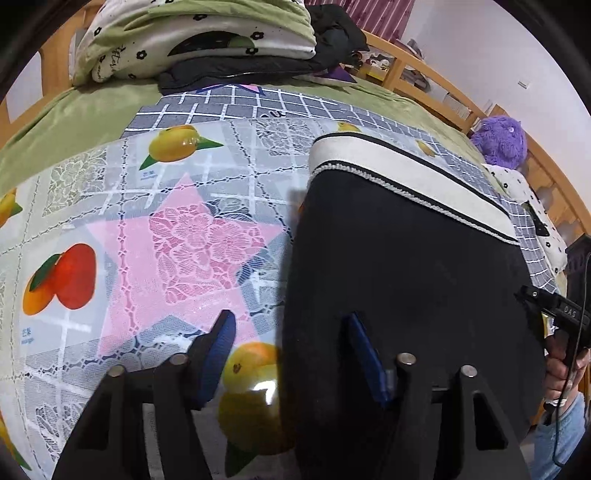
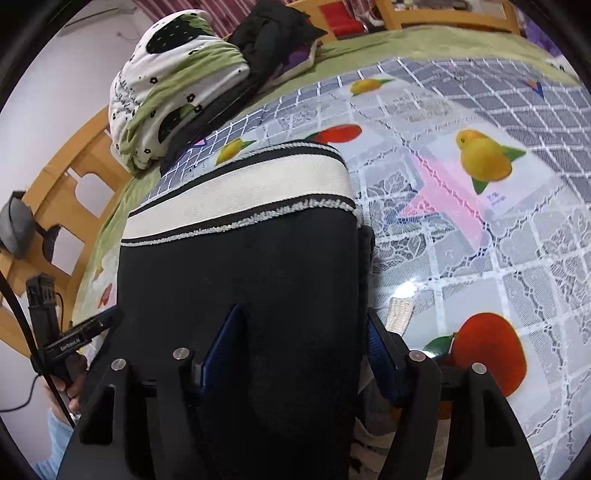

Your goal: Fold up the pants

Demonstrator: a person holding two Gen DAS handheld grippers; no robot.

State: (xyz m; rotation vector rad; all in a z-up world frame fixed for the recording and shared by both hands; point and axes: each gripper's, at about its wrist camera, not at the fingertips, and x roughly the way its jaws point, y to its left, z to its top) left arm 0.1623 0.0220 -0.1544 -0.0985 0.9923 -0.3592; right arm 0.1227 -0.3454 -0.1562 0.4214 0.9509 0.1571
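Observation:
Black pants (image 1: 406, 258) with a white waistband (image 1: 402, 173) lie flat on a fruit-print lace cloth (image 1: 192, 236) spread over a bed. In the left wrist view my left gripper (image 1: 291, 350) is open and straddles the pants' left edge, with one blue pad over the cloth and the other over the black fabric. In the right wrist view the pants (image 2: 251, 266) and waistband (image 2: 240, 195) fill the near left. My right gripper (image 2: 301, 347) is open astride their right edge, with black fabric lying between its fingers.
A folded green and white quilt (image 1: 199, 37) and a dark jacket (image 1: 332, 33) are piled at the far end of the bed. A purple plush toy (image 1: 502, 140) sits by the wooden bed rail (image 1: 417, 62). A hand (image 1: 559, 373) shows at the right edge.

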